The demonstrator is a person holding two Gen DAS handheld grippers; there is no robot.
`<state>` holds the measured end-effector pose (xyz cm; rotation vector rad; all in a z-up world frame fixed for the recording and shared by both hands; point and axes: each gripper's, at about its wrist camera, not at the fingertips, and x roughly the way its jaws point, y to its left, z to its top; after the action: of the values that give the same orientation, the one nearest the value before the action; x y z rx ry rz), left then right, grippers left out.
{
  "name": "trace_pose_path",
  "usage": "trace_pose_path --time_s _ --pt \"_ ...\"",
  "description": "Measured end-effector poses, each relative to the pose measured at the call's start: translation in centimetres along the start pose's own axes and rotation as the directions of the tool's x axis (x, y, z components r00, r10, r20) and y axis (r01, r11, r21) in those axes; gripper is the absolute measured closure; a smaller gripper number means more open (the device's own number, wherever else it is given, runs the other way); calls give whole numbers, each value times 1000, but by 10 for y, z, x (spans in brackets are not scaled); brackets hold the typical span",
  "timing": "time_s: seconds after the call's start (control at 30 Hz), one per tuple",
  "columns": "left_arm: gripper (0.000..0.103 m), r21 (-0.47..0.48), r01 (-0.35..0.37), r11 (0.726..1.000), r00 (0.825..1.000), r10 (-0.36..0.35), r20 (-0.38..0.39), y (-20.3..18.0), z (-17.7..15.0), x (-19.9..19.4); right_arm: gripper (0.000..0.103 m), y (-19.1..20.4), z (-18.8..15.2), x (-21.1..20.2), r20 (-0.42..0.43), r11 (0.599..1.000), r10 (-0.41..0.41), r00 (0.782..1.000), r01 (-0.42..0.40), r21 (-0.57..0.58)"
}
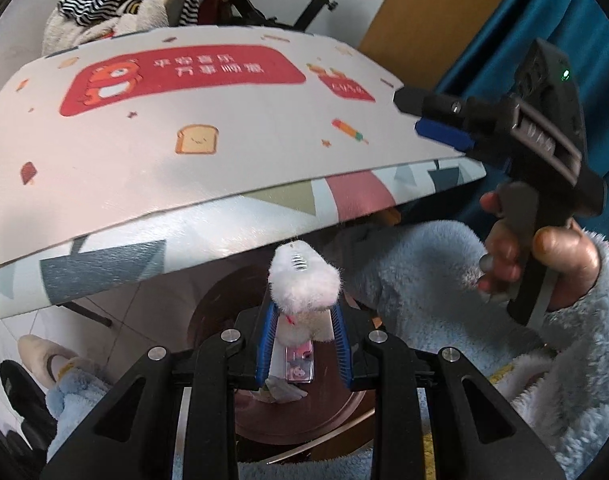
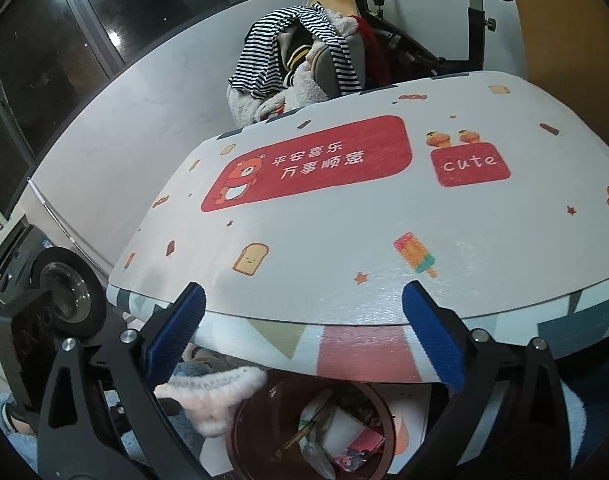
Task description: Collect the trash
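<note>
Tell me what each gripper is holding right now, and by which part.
The left gripper grips a fluffy white item at its lower, narrower end, above the brown bin. The right gripper holds nothing; its jaws are wide apart.

There were two grippers (image 1: 302, 340) (image 2: 304, 336), each with two blue pads (image 2: 178, 328). One fluffy white thing (image 1: 304, 284) was there, one brown bin (image 2: 312, 428), one table (image 2: 344, 216), one exercise bike (image 2: 472, 12), one clothes pile (image 2: 300, 60), and one slipper (image 1: 44, 360).

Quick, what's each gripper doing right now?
Left gripper: shut on a fluffy white item, above the brown bin.
Right gripper: open, empty.
</note>
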<state>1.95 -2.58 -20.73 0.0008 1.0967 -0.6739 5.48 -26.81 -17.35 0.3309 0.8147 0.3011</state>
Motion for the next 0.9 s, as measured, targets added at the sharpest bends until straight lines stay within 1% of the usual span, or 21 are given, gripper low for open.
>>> trace_pose_path --time_s 0.13,0.2,0.27,0.37,0.4,0.43,0.47,0.53,0.57,0.7,0.77,0.83,0.9 --pt "77 5 8 1000 1000 -8 -29 0 0 12 6 -1 1 -2 -4 1000 -16 1000 16 -6" --pt "70 2 10 1000 1000 -10 -30 0 1 15 6 -2 1 -2 -5 1000 -17 1000 17 -2" --pt "47 -7 4 1000 1000 -4 -9 0 2 13 6 -3 1 -2 -7 1000 -20 1000 20 0" --pt "32 -40 -19 999 999 21 42 4 7 3 6 -2 1 -2 -9 1000 -29 1000 29 -6" --pt "29 -53 -36 998 998 39 59 6 9 0 6 0 1 -2 -9 999 -33 999 33 -12" --pt "22 -66 -72 995 994 78 80 7 10 -6 6 1 0 -2 -9 999 -35 999 35 -15" --pt "18 -78 -120 990 986 128 105 9 12 -12 6 1 0 -2 -8 999 -39 999 38 -18" --pt "16 -91 -178 980 971 190 149 11 15 -23 6 4 0 -2 -8 998 -52 999 52 -29" --pt "13 -102 -202 974 961 217 170 13 16 -30 6 5 0 -2 -8 998 -56 998 56 -32" --pt "10 -140 -264 954 928 291 234 18 19 -53 6 9 2 -3 -5 996 -72 997 71 -46" --pt "8 -163 -307 938 903 341 260 21 22 -64 6 11 4 -5 -1 995 -80 997 79 -58" --pt "8 -184 -334 924 881 376 286 23 25 -75 6 15 6 -7 4 993 -91 996 91 -74" --pt "6 -210 -359 909 852 411 323 25 30 -90 6 20 11 -11 16 989 -109 994 110 -98"
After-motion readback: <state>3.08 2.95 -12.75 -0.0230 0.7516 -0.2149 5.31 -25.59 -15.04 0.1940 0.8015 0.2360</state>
